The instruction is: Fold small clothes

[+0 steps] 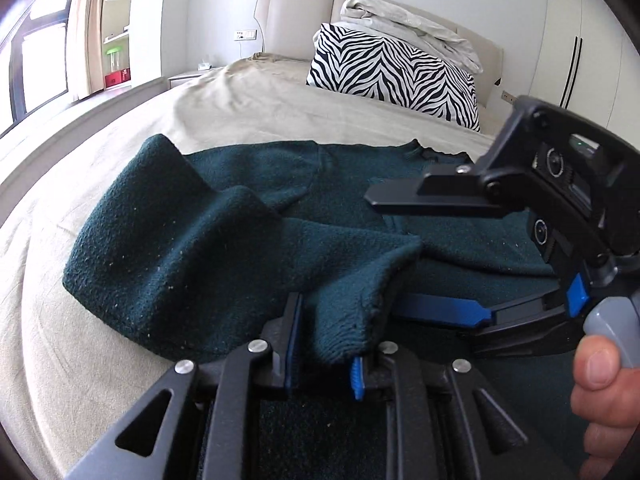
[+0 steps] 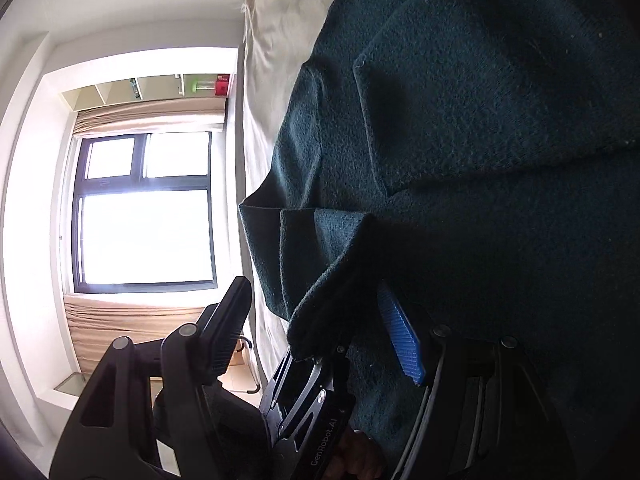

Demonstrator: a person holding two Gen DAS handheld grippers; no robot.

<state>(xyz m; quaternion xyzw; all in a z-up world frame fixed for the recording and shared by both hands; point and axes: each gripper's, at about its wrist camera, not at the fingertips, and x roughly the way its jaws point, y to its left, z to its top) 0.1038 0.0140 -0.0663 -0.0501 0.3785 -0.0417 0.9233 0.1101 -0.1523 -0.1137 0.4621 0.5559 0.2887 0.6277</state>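
green sweater (image 1: 248,184) lies w/ neck toward headboard; left jaws pinch its cuff, right jaws spread.

A zebra-striped pillow (image 1: 394,76) is propped at the head of the bed (image 1: 240,112), against the beige headboard (image 1: 300,12). A crumpled pale duvet (image 1: 408,24) is stacked on the pillow. A window (image 2: 146,208) is framed by tan curtains (image 2: 152,118).

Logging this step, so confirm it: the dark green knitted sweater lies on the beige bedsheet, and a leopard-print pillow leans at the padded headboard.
One detail is wrong: the pillow is zebra-striped, black and white, not leopard-print. The left wrist view shows it. The rest stands: the dark green knitted sweater lies on the beige bedsheet, the pillow at the padded headboard.
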